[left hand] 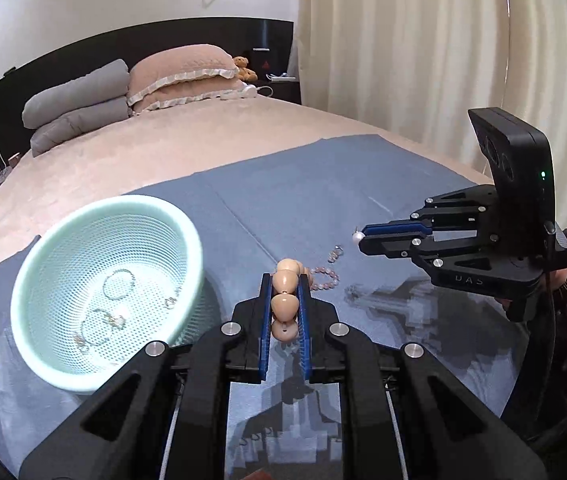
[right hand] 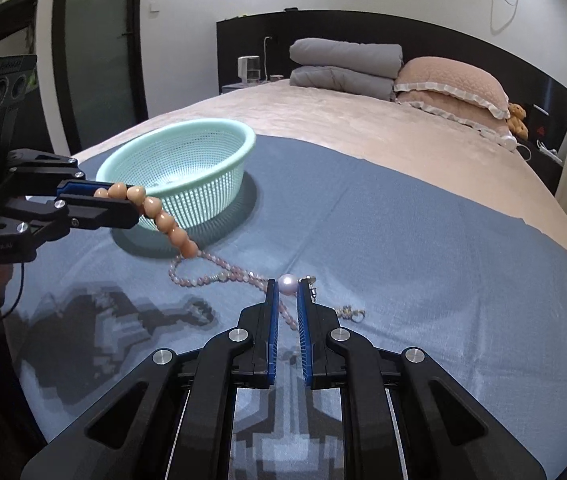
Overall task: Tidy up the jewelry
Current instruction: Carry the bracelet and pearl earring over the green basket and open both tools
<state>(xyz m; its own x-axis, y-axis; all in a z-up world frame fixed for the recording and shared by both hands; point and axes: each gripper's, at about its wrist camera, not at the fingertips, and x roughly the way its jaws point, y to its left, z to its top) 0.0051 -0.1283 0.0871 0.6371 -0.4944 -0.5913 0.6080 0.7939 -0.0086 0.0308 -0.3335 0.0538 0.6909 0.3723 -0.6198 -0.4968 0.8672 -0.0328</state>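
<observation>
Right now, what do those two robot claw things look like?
Both are black plastic with angular linked bars and round silver bolts. Their fingers are long and thin with bright blue ribbed pads inside. The right gripper carries an upright black camera box with round lenses and a green light, plus faint lettering and a thin black cable. The left gripper carries one too.

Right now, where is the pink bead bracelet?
The pink bead bracelet lies on the blue cloth, between the mint basket and the right gripper, beside the big-bead strand.
</observation>
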